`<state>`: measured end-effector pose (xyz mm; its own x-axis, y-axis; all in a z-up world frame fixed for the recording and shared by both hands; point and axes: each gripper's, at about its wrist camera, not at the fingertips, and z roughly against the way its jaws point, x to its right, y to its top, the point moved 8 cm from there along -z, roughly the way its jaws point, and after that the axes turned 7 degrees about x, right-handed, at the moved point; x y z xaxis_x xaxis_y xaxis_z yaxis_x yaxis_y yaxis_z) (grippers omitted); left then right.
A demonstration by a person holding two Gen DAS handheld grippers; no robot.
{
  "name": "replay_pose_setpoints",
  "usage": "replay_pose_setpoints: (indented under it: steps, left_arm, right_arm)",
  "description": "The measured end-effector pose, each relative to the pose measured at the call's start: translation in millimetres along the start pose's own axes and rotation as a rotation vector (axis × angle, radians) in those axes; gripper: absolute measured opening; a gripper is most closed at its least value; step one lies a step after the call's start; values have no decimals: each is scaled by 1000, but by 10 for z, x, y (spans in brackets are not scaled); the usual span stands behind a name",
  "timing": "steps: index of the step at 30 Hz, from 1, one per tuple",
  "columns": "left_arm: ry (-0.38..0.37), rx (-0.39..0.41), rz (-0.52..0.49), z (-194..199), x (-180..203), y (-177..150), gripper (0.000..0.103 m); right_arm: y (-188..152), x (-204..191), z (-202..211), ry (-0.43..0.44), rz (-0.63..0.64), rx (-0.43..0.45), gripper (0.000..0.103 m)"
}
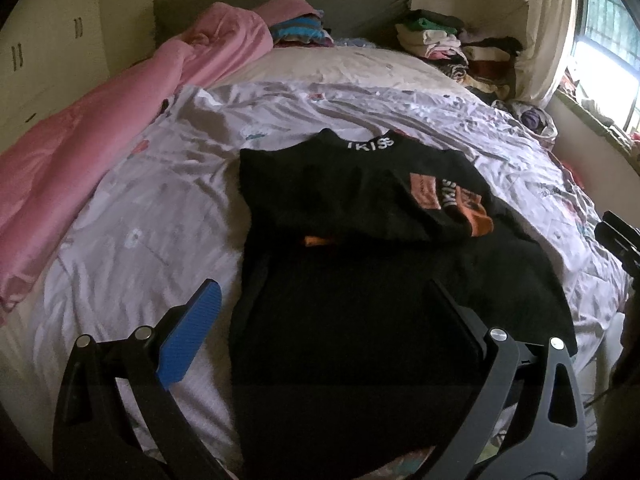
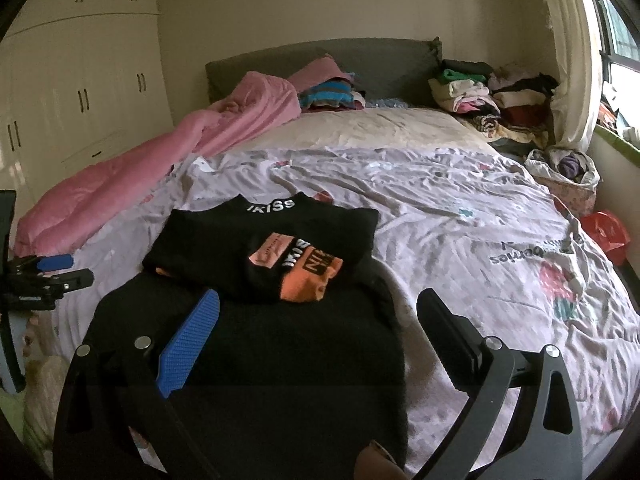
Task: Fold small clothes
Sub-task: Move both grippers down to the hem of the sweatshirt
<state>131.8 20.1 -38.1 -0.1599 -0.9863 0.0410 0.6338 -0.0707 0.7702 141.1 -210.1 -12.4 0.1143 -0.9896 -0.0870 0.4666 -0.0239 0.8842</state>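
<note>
A black sweater with a white-lettered collar lies flat on the pale bedsheet; its sleeves with orange cuffs are folded across the chest. It also shows in the right wrist view, cuffs on top. My left gripper is open and empty, hovering over the sweater's lower left part. My right gripper is open and empty over the sweater's lower right edge. The left gripper also shows at the left edge of the right wrist view.
A pink duvet lies along the bed's left side. Stacks of folded clothes sit at the headboard and back right. A bag of clothes and a red bag lie at the right edge. Wardrobes stand left.
</note>
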Motion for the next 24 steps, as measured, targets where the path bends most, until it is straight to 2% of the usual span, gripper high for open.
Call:
replay_pose_setpoints:
  steps: [15,24]
  left_arm:
    - [29,-74,39,9,-198,-431,94]
    - [36,-116,22,-12,-205,-615,94]
  right_arm:
    - [-206,158,75,-13,-7,-34,98]
    - [-320,193,119,-14,10,-60,98]
